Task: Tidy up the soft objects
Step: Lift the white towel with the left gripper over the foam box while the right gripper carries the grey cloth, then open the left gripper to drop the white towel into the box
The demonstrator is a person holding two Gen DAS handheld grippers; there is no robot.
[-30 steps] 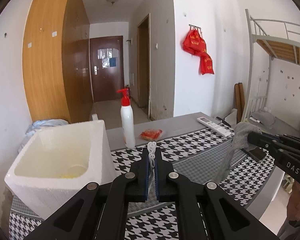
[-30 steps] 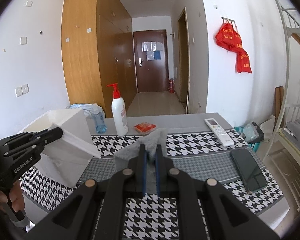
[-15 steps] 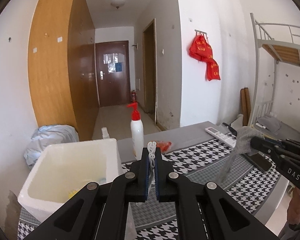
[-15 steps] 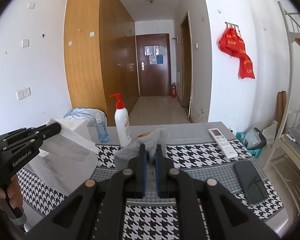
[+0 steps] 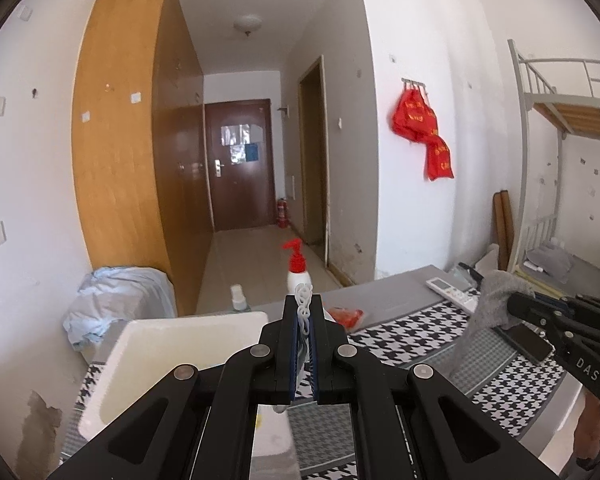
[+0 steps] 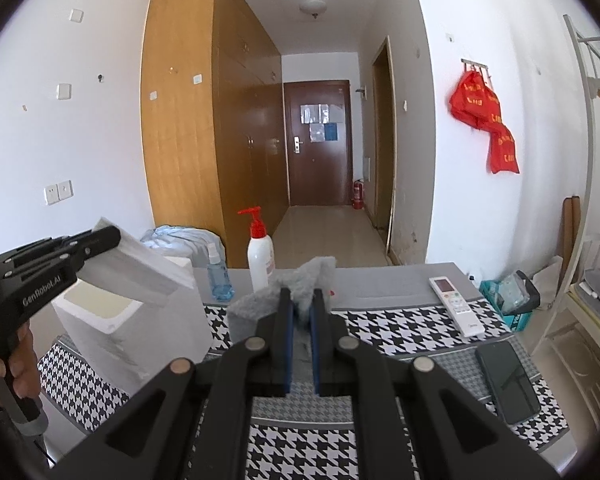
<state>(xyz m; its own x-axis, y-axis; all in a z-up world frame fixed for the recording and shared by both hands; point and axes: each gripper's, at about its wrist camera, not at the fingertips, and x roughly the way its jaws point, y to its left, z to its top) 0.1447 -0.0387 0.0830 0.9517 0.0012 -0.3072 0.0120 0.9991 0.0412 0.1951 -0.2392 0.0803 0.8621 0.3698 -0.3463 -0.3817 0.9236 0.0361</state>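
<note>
My left gripper (image 5: 304,304) is shut on the edge of a white foam lid (image 5: 303,300), held above the open white foam box (image 5: 172,344). From the right wrist view the lid (image 6: 136,268) hangs tilted over the box (image 6: 140,328) in the left gripper (image 6: 114,236). My right gripper (image 6: 300,300) is shut on a grey fuzzy cloth (image 6: 304,276), lifted above the table. In the left wrist view the cloth (image 5: 488,312) hangs down from the right gripper (image 5: 514,300).
A houndstooth mat (image 6: 392,328) covers the table. On it stand a white pump bottle (image 6: 260,256), a blue spray bottle (image 6: 218,278), a white remote (image 6: 456,306), a black phone (image 6: 506,380) and a red packet (image 5: 344,316). A bunk bed (image 5: 560,120) stands at right.
Both grippers have risen with their loads. The foam lid is lifted higher off the box, and the grey cloth hangs higher above the mat.
</note>
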